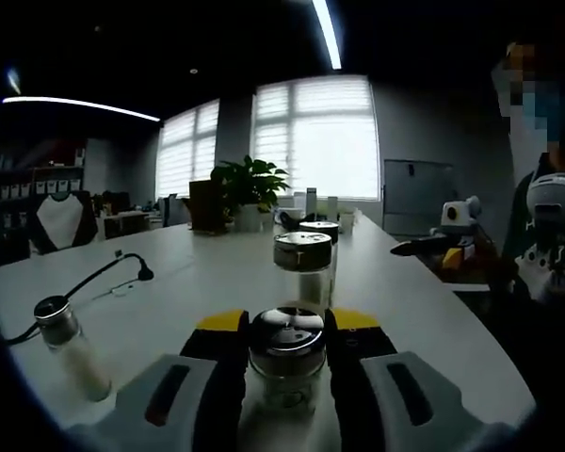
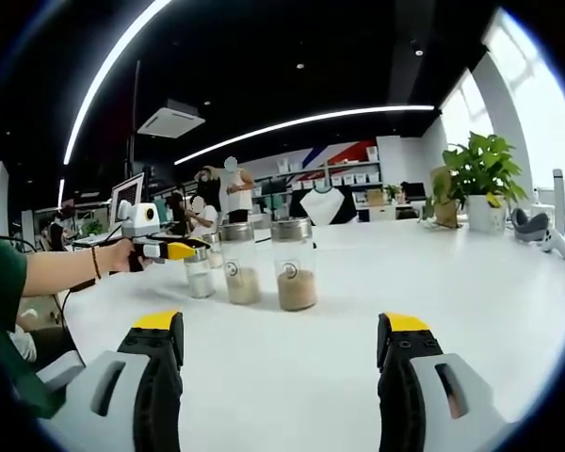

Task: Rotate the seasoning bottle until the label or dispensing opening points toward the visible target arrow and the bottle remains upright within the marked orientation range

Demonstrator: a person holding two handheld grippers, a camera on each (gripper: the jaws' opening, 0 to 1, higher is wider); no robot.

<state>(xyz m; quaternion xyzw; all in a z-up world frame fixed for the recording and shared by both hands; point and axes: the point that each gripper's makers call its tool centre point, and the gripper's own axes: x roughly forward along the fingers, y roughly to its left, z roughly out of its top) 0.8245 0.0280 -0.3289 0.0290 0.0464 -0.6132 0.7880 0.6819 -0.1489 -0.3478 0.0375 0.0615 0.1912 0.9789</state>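
A small glass seasoning bottle (image 1: pixel 287 353) with a perforated metal lid stands upright on the white table (image 1: pixel 198 273) between my left gripper's yellow-tipped jaws. The left gripper (image 1: pixel 287 320) is shut on it. In the right gripper view the same bottle (image 2: pixel 200 273) shows at the left, held by the left gripper (image 2: pixel 174 250) in a person's hand. My right gripper (image 2: pixel 282 325) is open above bare table (image 2: pixel 292 377), nothing between its jaws. It also appears in the left gripper view as the right gripper (image 1: pixel 424 247), off to the right of the bottles.
Two taller jars (image 2: pixel 240 264) (image 2: pixel 295 264) with sandy contents stand beside the held bottle; the nearer jar (image 1: pixel 303 268) is just beyond it. Another shaker (image 1: pixel 66 344) stands far left by a black cable (image 1: pixel 113 268). A potted plant (image 1: pixel 250 184) sits at the far end.
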